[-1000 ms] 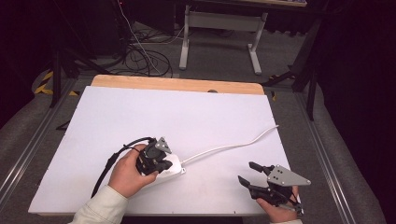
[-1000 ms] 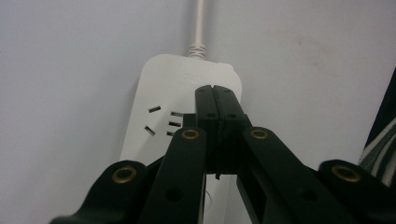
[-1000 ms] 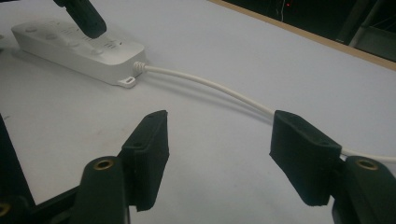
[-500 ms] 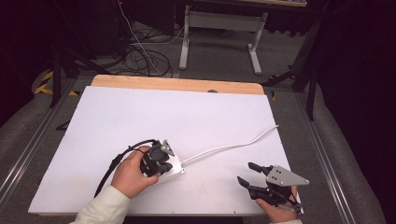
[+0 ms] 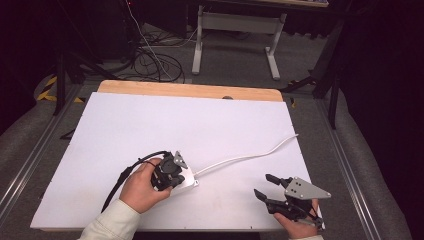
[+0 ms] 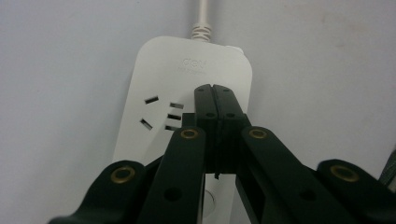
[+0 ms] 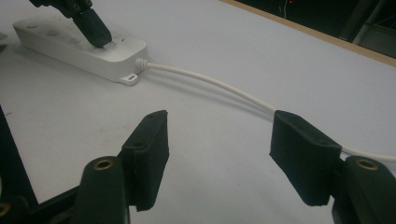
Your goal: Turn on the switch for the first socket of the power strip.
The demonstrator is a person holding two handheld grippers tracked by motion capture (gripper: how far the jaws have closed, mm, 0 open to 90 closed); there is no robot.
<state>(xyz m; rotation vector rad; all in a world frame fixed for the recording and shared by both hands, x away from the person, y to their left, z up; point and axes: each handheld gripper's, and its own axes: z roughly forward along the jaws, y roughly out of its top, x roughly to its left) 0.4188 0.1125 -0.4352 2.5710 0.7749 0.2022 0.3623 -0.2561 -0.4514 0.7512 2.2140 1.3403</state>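
The white table [image 5: 150, 130] is evenly lit from above, while the floor and room beyond fall off into near black. Shadows are soft and short. In the left gripper view the jaws blur at the bottom; the power strip [image 6: 159, 84] stays sharp. The right gripper view looks slightly grainy, its jaws soft.

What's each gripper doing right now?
Left gripper: closed, empty, tips down on the power strip.
Right gripper: open, empty, above the table.

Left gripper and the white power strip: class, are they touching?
Touching. The right gripper view shows the left gripper, shut, its tip pressed onto the power strip.
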